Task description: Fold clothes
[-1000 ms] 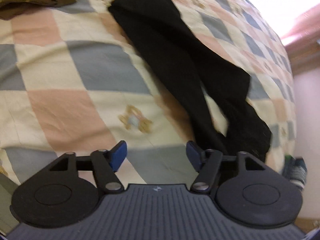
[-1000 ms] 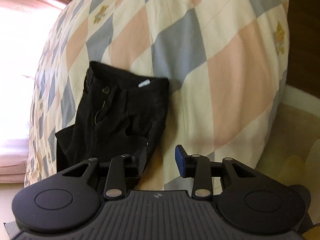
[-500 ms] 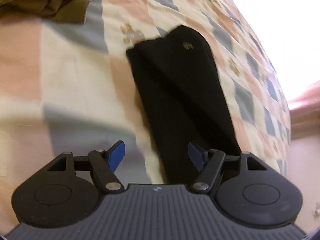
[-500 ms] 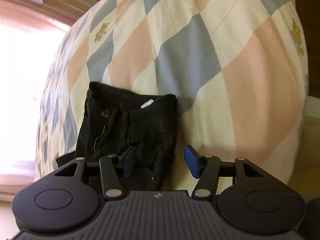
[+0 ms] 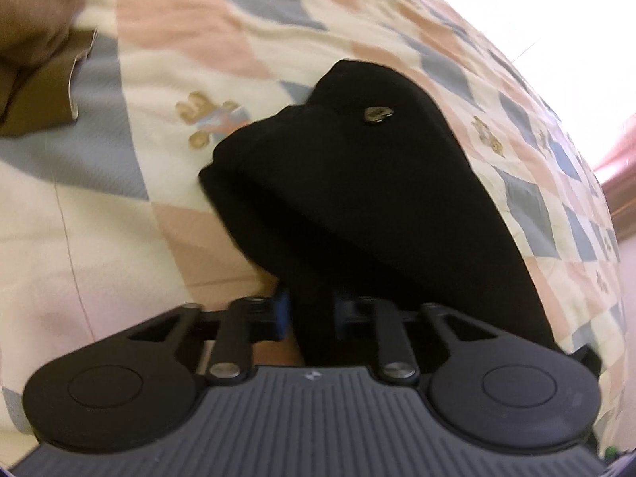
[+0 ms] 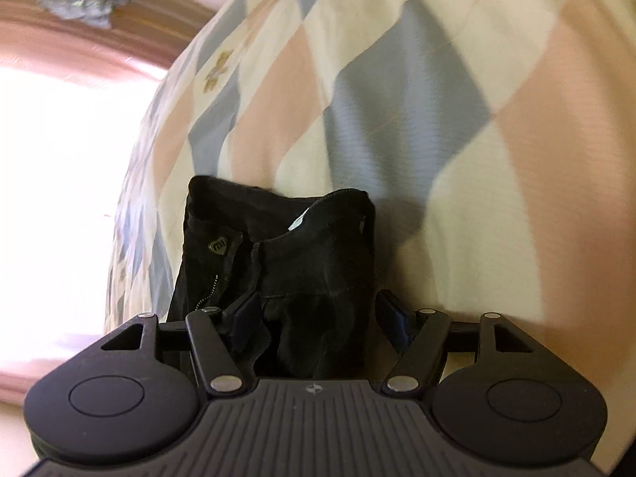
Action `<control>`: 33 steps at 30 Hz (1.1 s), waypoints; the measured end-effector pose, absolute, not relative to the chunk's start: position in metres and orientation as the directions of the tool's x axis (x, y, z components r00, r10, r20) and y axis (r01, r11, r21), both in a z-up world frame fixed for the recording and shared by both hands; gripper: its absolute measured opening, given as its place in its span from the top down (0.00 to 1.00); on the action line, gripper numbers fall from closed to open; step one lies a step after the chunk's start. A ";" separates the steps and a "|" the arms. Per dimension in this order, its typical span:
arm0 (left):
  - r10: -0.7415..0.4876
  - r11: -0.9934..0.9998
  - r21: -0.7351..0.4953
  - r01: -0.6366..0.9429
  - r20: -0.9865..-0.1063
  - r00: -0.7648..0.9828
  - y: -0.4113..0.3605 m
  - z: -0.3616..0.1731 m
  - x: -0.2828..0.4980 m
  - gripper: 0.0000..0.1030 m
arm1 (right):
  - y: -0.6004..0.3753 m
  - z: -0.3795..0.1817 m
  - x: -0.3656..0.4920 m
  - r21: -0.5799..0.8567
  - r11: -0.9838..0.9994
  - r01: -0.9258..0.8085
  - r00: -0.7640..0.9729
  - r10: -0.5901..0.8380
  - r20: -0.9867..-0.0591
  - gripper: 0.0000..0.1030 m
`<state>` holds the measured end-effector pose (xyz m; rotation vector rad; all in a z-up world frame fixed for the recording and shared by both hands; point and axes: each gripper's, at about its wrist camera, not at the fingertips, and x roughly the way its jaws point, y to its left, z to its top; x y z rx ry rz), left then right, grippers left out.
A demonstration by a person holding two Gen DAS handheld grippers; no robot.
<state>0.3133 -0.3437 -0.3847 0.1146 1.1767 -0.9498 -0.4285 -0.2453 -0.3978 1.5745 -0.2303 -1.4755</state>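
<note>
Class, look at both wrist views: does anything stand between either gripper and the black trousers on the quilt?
Nothing visible does. The left gripper is already shut on a fold of the black trousers. The right gripper is open, with the trousers' waist end lying directly between its fingers. Only the quilt lies beyond.

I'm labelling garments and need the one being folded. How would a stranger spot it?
On the checked pastel quilt lie black trousers, with the left gripper shut on them. A metal waist button and black cloth distinguish them from the brown garment nearby.
</note>
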 end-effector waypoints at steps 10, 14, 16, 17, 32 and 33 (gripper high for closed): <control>-0.591 0.701 -0.361 0.615 -0.776 0.219 -0.185 -0.258 0.290 0.98 | -0.271 -0.281 -0.456 0.778 -0.254 0.574 0.397 -0.745 -0.536 0.95; -0.514 0.757 -0.312 0.575 -0.827 0.228 -0.101 -0.266 0.263 0.95 | -0.259 -0.250 -0.486 0.761 -0.219 0.611 0.405 -0.739 -0.538 0.95; -0.407 0.783 -0.211 0.585 -0.885 0.226 -0.075 -0.299 0.245 0.94 | -0.243 -0.269 -0.501 0.704 -0.288 0.649 0.382 -0.677 -0.629 0.94; -0.336 0.804 -0.146 0.577 -0.911 0.238 -0.066 -0.315 0.238 0.91 | -0.235 -0.289 -0.507 0.666 -0.345 0.662 0.372 -0.620 -0.691 0.93; -0.356 0.712 -0.045 0.700 -0.883 0.305 -0.102 -0.281 0.184 0.74 | -0.241 -0.298 -0.467 0.204 -0.229 0.952 0.086 -0.441 -0.893 0.68; -0.375 0.675 -0.033 0.737 -0.876 0.304 -0.120 -0.280 0.178 0.70 | -0.245 -0.298 -0.451 0.175 -0.172 0.969 0.080 -0.451 -0.889 0.67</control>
